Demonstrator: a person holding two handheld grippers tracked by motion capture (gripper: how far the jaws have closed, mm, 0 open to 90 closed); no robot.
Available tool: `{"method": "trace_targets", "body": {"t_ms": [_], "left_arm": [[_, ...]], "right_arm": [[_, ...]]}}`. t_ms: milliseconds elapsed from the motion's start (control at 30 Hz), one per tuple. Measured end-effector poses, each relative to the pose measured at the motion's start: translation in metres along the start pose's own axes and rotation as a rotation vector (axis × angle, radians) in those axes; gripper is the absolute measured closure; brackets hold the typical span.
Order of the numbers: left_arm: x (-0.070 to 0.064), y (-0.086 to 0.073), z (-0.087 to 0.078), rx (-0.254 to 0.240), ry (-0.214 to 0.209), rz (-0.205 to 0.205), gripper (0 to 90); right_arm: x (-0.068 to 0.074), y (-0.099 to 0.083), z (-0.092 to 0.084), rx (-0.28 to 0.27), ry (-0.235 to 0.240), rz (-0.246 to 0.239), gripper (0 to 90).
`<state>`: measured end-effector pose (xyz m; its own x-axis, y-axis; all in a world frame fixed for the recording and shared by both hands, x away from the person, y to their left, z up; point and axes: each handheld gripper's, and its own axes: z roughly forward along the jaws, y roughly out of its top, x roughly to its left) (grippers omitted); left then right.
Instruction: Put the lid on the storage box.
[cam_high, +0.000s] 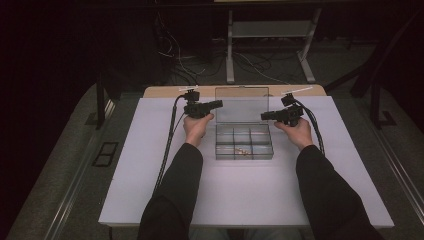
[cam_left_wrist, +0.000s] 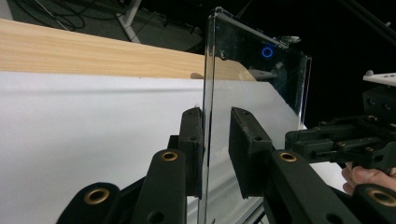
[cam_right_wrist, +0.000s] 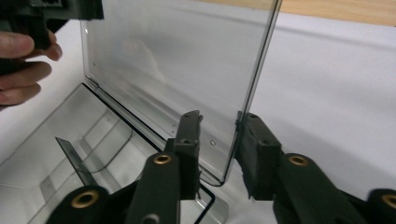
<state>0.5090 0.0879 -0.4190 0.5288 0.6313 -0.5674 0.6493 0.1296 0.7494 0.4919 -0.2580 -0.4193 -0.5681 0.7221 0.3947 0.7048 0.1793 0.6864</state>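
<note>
Both sleeves enter from 6 o'clock, each hand carrying 1 tool. Left tool (cam_left_wrist: 215, 154) straddles the left edge of the clear upright lid (cam_left_wrist: 254, 84), jaws parted, one pad touching, not clenched. Right tool (cam_right_wrist: 219, 156) likewise brackets the lid's right edge, released. Below sits the clear box (cam_high: 244, 142) at the white bench's (cam_high: 150, 190) centre, something small in its 6 o'clock row. To move the lid well, I'd close both tools evenly and swing together.

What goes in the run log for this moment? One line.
box lid: upright, open | left gripper: jaws astride lid edge | right gripper: jaws astride opposite edge
</note>
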Motion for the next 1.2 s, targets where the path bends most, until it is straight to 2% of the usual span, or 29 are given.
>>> {"method": "trace_targets", "body": {"t_ms": [200, 333, 400, 500, 600, 667, 833, 933, 1200], "left_arm": [[-0.002, 0.001, -0.001, 0.003, 0.001, 0.018, 74.1], [-0.003, 0.001, -0.001, 0.002, 0.001, 0.024, 74.1], [-0.003, 0.001, -0.002, 0.002, 0.001, 0.025, 74.0], [-0.005, 0.001, -0.002, 0.002, 0.005, 0.036, 73.7], [-0.008, 0.002, -0.004, 0.003, 0.006, 0.051, 73.5], [-0.009, 0.001, -0.006, -0.001, 0.002, 0.052, 72.8], [-0.014, -0.002, -0.011, -0.016, -0.013, 0.048, 68.0], [-0.02, -0.006, -0.015, -0.04, -0.02, 0.059, 65.1], [-0.027, -0.013, -0.023, -0.051, -0.045, 0.087, 60.1]], "right_arm": [[-0.002, 0.009, -0.003, -0.06, 0.014, 0.014, 64.7], [-0.001, 0.017, -0.005, -0.073, 0.002, 0.009, 64.5], [-0.001, 0.02, -0.007, -0.098, -0.001, 0.014, 64.6], [-0.002, 0.022, -0.008, -0.124, 0.009, 0.035, 66.5], [-0.003, 0.021, -0.01, -0.128, 0.011, 0.036, 71.6], [-0.003, 0.021, -0.012, -0.13, 0.017, 0.035, 71.9], [0.003, 0.02, -0.018, -0.128, 0.021, 0.009, 71.4], [0.008, 0.016, -0.023, -0.139, 0.025, -0.009, 70.3], [0.017, 0.006, -0.032, -0.16, 0.032, -0.042, 68.3]]}}
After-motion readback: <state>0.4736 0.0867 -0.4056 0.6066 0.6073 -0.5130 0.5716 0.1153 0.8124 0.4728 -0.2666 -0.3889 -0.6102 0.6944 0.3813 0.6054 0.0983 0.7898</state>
